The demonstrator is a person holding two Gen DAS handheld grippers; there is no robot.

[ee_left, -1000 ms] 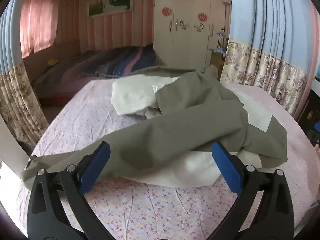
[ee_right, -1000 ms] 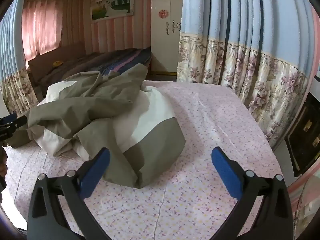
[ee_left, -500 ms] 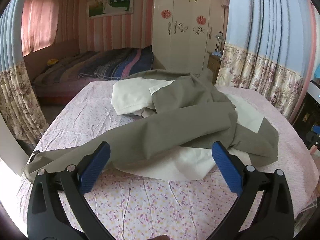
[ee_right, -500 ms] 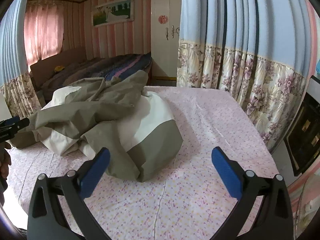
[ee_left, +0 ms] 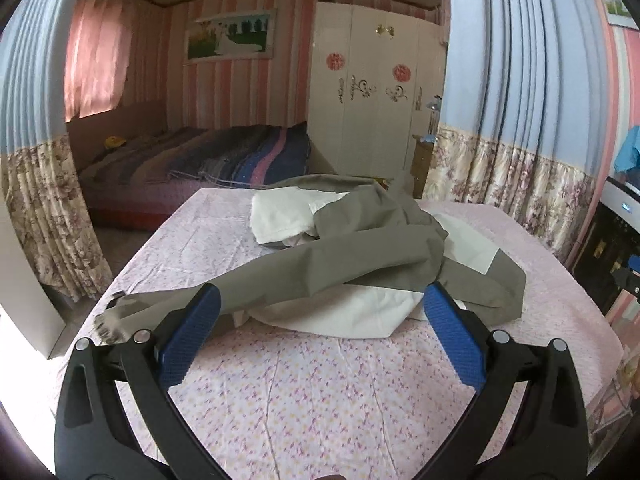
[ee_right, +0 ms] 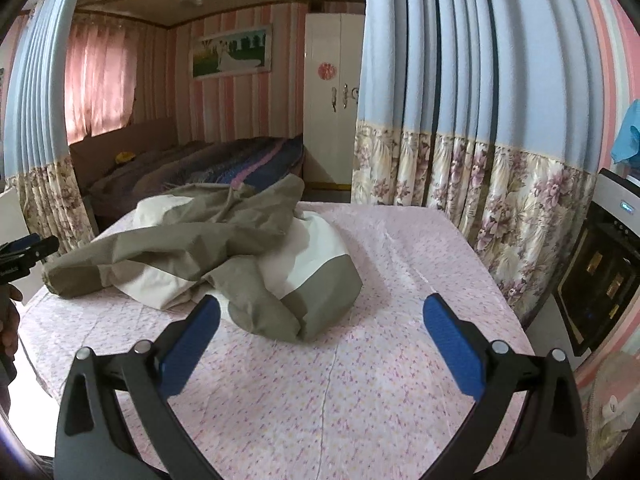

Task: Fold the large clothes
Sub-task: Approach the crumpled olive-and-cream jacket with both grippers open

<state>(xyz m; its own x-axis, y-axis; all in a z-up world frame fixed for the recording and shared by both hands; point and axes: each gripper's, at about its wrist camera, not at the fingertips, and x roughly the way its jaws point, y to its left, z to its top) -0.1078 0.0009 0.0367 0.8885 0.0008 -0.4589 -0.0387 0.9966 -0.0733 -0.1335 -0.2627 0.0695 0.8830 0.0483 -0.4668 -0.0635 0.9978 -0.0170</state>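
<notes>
The jacket (ee_left: 360, 256) lies in a heap, its lower layers buried under its own folds, and its zip or front can't be made out. The sleeve cuff (ee_left: 110, 322) near the surface (ee_left: 320, 392) edge is smeared with blur. In the right wrist view the left hand-held gripper (ee_right: 30, 254) pokes in at the frame's edge, mostly cut off, fingers too partial to read. A hand (ee_right: 10, 320) below it is sliced by the edge too. The surface's near side hides behind the black gripper arms.

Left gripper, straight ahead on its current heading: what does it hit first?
Probably the olive-and-cream jacket heaped on the floral sheet. The left gripper, jaws open, frames its cream lining edge. Depth is uncertain.
</notes>
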